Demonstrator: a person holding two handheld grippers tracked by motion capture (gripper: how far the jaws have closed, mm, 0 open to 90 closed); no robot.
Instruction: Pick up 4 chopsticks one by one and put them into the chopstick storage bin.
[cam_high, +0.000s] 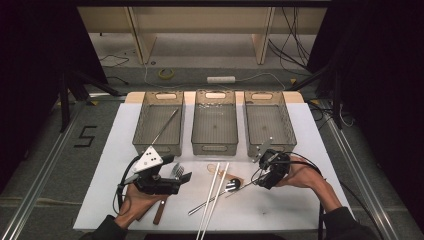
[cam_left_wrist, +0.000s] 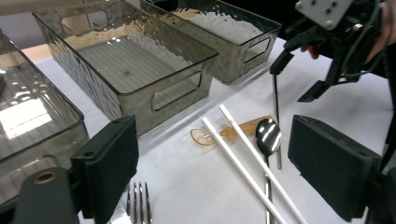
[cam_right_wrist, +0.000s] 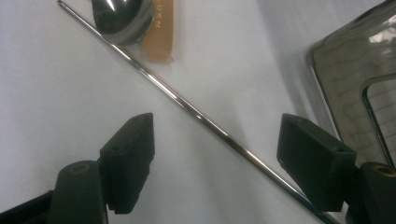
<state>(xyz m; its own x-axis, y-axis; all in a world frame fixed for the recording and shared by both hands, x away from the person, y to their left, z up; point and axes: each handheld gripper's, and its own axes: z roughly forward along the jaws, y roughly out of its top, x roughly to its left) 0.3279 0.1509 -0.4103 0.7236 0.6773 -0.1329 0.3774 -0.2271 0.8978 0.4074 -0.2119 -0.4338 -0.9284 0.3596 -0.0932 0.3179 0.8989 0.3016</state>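
Three smoky, see-through bins stand in a row along the far edge of the white table. The left bin holds a thin metal rod leaning across it toward its far right corner; the middle bin and the right bin look bare from the high view.

Nearer the front edge, left of centre, the left gripper rests low over the table in the person's left hand, its jaws spread wide with nothing between them. Just under it lies a fork, tines pointing toward the bins, and a brown wooden handle sticks out toward the front edge.

At the middle of the table two white chopsticks lie side by side, running from the front edge up toward the middle bin. An amber plastic spoon lies across them, and a shiny metal spoon rests with its bowl on the amber handle.

The right gripper sits in front of the right bin, jaws parted. In the right gripper view a slim metal stick lies flat on the table, crossing diagonally between the open jaws, touching neither, its far end passing just beside the metal spoon's bowl.
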